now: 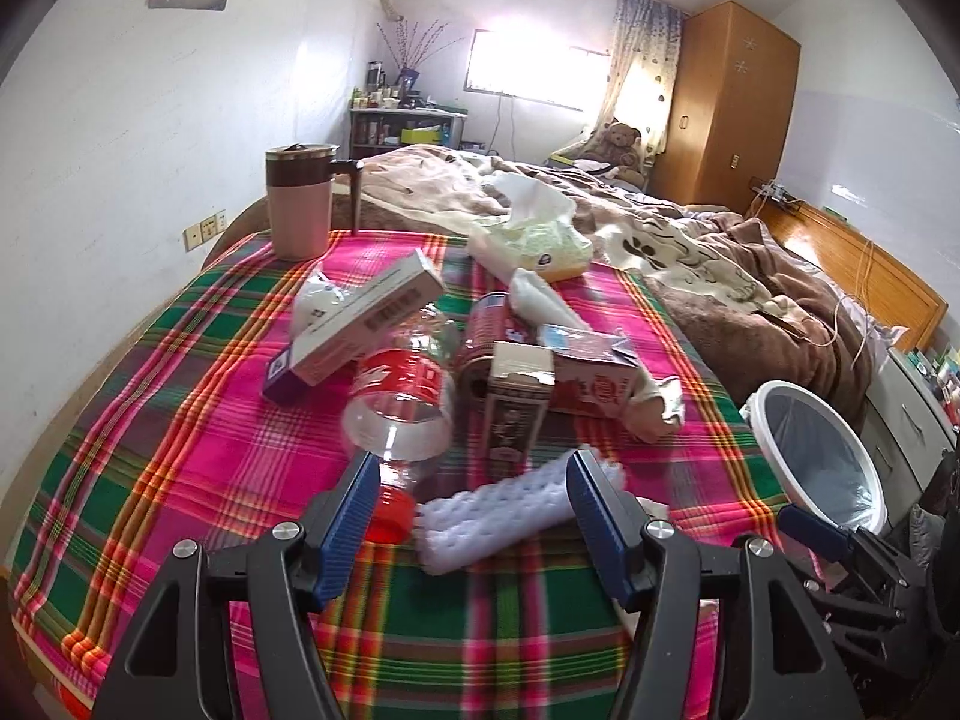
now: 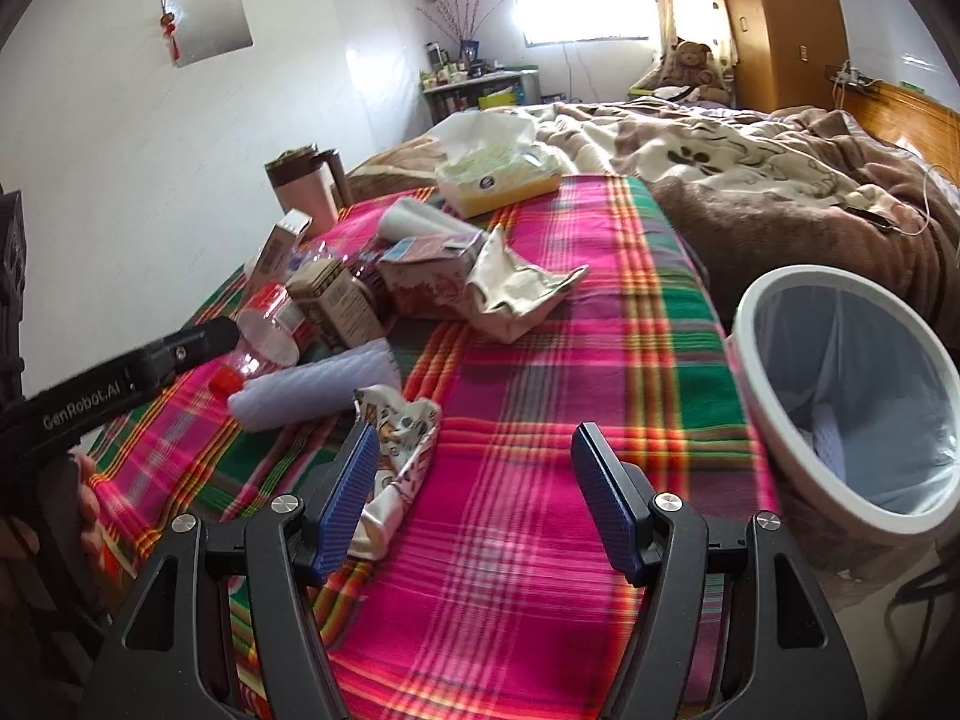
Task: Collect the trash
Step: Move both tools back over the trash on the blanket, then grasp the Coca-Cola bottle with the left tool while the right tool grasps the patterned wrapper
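My left gripper [image 1: 474, 516] hovers open over the plaid tablecloth [image 1: 180, 450]. A white foam net sleeve [image 1: 492, 510] lies flat between its blue pads, unpressed. A clear plastic bottle [image 1: 396, 414] with a red label and red cap rests just beyond the left pad. My right gripper [image 2: 477, 486] is open above bare cloth, with a crumpled printed wrapper [image 2: 396, 456] beside its left pad. Behind them sit a pile of boxes, a red can [image 1: 486, 324], a carton [image 1: 594, 378] and crumpled paper [image 2: 516, 288]. A white bin [image 2: 756, 312] with a liner stands off the table's right edge.
A pink mug [image 1: 300, 204] with a brown lid and a tissue pack [image 1: 534, 240] sit at the table's far end. A bed with a brown blanket [image 1: 720, 276] lies behind and to the right. A hand [image 2: 90, 492] holds the left gripper.
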Action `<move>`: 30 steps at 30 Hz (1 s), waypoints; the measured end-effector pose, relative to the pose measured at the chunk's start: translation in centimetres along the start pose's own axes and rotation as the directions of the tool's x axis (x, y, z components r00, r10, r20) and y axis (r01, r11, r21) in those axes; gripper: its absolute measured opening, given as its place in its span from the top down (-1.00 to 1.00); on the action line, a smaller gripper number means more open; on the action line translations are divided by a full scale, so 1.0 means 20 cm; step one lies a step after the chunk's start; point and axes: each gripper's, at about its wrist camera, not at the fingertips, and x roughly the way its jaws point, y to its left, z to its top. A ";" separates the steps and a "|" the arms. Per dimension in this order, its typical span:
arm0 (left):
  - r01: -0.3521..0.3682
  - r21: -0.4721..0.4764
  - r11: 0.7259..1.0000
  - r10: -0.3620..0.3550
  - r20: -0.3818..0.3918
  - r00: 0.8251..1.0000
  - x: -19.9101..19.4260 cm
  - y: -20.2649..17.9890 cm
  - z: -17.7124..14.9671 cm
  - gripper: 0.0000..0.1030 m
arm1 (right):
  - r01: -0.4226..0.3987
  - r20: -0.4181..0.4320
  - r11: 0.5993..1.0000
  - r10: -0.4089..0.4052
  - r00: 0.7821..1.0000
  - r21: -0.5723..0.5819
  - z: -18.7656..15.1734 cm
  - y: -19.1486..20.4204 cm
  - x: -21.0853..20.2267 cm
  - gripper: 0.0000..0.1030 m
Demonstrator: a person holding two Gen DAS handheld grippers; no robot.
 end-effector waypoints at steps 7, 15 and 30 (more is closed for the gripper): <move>-0.022 -0.027 0.999 0.022 -0.027 0.999 0.10 0.14 0.05 -0.25 | -0.009 -0.046 1.000 0.009 0.999 -0.007 -0.02 0.10 0.09 -0.32; -0.023 -0.016 1.000 0.022 -0.057 0.998 0.21 0.20 0.13 -0.25 | -0.026 -0.090 1.000 0.025 0.996 -0.010 -0.01 0.14 0.17 -0.26; 0.009 0.004 1.000 -0.008 -0.164 0.986 0.47 0.20 0.22 -0.25 | -0.075 -0.130 0.997 0.073 0.989 -0.012 0.01 0.18 0.23 0.53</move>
